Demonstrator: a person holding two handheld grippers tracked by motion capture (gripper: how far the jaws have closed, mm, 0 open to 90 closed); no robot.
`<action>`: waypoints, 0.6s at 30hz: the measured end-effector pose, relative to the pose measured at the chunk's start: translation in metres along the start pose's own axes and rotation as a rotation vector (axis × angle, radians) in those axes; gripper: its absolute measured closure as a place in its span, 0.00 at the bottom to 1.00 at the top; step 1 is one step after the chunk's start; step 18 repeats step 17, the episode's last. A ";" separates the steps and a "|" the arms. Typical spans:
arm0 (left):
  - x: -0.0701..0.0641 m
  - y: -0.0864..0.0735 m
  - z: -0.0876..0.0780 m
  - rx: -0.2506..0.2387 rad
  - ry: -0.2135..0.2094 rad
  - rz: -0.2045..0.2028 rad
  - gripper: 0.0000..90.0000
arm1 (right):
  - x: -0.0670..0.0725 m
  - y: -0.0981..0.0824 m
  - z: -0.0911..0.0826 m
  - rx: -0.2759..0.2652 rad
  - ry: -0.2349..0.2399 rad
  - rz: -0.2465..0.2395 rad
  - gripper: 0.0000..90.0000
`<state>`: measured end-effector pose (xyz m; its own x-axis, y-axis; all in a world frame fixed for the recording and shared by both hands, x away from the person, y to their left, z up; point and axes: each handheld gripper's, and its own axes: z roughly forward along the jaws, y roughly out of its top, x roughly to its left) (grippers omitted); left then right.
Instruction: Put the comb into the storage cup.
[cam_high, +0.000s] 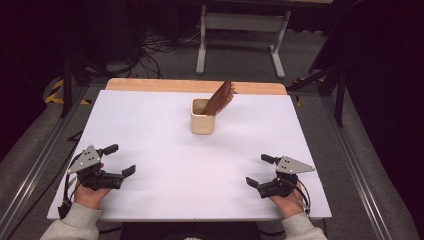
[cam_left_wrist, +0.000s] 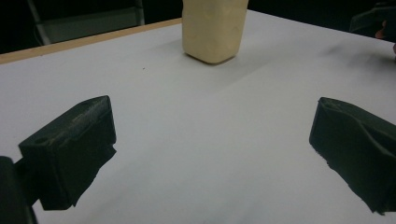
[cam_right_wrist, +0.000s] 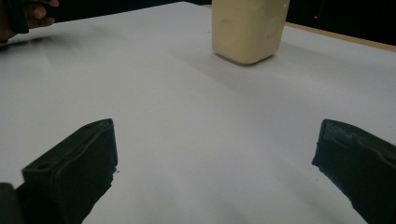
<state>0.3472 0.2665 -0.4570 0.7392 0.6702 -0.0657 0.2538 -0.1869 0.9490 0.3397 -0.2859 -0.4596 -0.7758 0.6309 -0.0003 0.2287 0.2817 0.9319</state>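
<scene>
We hold both grippers low at the near edge of the worktop (cam_high: 150, 130), the left gripper (cam_high: 119, 160) and the right gripper (cam_high: 260, 170) with fingers spread and empty, likely poised to start. Well ahead between them stands the cup (cam_high: 202, 117). The high view shows a comb (cam_high: 220, 98) leaning in it, while the gripper views cut off its top.

A cup (cam_high: 202, 123) stands on the table (cam_high: 165, 125), behind its middle and nearer the far edge than the near one. A comb (cam_high: 220, 98) stands in the cup, leaning toward the far right corner, its upper end over the far edge. The left gripper (cam_high: 121, 159) sits near the near left corner, the right gripper (cam_high: 260, 170) near the near right corner. Both are well apart from the cup, which lies between and beyond them.
</scene>
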 end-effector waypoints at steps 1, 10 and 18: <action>0.000 -0.001 0.000 -0.002 0.001 -0.003 0.01 | 0.000 0.000 0.000 -0.005 -0.001 -0.001 0.00; 0.000 -0.004 0.000 -0.035 0.020 -0.021 0.01 | 0.000 0.001 -0.001 -0.019 0.002 -0.008 0.00; -0.001 -0.004 0.001 -0.029 0.029 -0.005 0.01 | -0.001 0.001 -0.003 -0.018 -0.005 0.005 0.00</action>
